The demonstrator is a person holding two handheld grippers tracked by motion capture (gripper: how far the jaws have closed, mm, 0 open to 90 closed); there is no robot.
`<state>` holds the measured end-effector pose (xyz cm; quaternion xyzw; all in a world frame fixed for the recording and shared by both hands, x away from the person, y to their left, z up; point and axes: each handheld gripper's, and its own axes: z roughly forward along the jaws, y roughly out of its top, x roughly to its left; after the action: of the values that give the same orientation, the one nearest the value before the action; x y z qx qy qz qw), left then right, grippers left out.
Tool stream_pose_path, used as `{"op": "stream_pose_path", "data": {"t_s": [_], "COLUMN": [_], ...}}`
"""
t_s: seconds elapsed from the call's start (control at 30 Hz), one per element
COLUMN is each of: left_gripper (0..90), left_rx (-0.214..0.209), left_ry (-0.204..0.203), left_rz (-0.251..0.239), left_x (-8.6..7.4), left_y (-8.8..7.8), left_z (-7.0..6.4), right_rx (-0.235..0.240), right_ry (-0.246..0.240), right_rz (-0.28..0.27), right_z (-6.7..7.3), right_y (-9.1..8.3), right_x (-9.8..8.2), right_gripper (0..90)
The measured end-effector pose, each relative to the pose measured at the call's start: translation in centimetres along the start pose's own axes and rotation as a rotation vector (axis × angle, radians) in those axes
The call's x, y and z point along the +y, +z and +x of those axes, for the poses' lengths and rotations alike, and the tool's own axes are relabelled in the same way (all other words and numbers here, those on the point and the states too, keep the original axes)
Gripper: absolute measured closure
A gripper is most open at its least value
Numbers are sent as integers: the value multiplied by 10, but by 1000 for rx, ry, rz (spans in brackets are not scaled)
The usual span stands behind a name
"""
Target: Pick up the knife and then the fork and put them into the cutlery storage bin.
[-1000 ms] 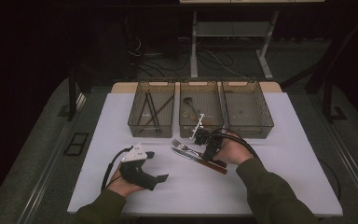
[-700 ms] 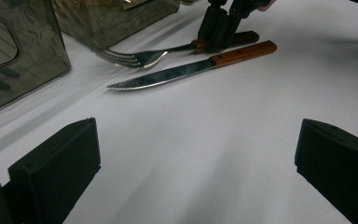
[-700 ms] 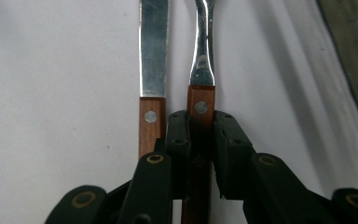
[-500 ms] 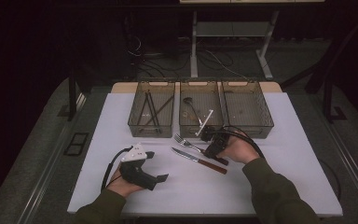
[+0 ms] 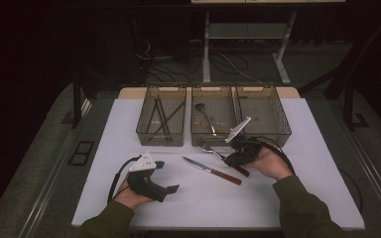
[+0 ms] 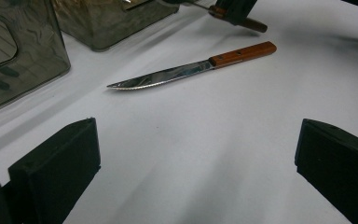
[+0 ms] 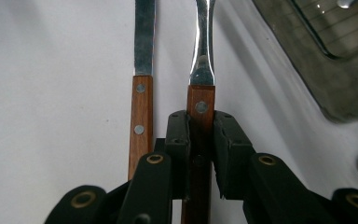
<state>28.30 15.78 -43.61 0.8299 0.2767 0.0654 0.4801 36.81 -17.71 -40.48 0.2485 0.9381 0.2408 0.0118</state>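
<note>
A fork (image 5: 207, 148) with a wooden handle points its tines toward the bins, and my right gripper (image 5: 234, 159) is shut on that handle. In the right gripper view the two pads clamp the fork's handle (image 7: 200, 112) from both sides, right gripper (image 7: 200, 133). A knife (image 5: 211, 170) with a wooden handle lies flat on the white table just left of the fork; knife (image 7: 141, 109), knife (image 6: 192, 70). My left gripper (image 5: 165, 176) rests open at the table's front left, left gripper (image 6: 198, 163), with nothing between its jaws.
Three clear bins stand in a row at the back: the left bin (image 5: 144, 130) holds thin dark utensils, the middle bin (image 5: 197, 138) a spoon (image 5: 203, 115), and the right bin (image 5: 284, 130) stands right behind my right gripper. The white table (image 5: 307, 163) ends near my forearms.
My right hand has moved to the right with the fork in its grip, away from above the knife. The left gripper and the knife have stayed where they were.
</note>
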Motion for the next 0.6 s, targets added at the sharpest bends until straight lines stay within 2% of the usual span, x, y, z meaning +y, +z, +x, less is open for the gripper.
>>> {"op": "stream_pose_path", "data": {"t_s": [0.13,0.27,0.57,0.6], "left_gripper": [0,0,0,0], "left_rx": [2,1,0,0], "left_ry": [-2,-7,-8,-8], "left_rz": [0,-1,-2,-2], "left_x": [0,0,-1,-1], "left_y": [0,0,-1,-1], "left_z": [0,1,1,1], "right_rx": [10,16,12,11], "right_ry": [39,49,69,83], "right_rz": [-51,-95,-131,-137], "right_z": [-3,-9,-14,-14], "right_y": [-10,-17,-27,-28], "right_x": [-10,-19,-31,-32], "right_gripper": [773,773,772,773]}}
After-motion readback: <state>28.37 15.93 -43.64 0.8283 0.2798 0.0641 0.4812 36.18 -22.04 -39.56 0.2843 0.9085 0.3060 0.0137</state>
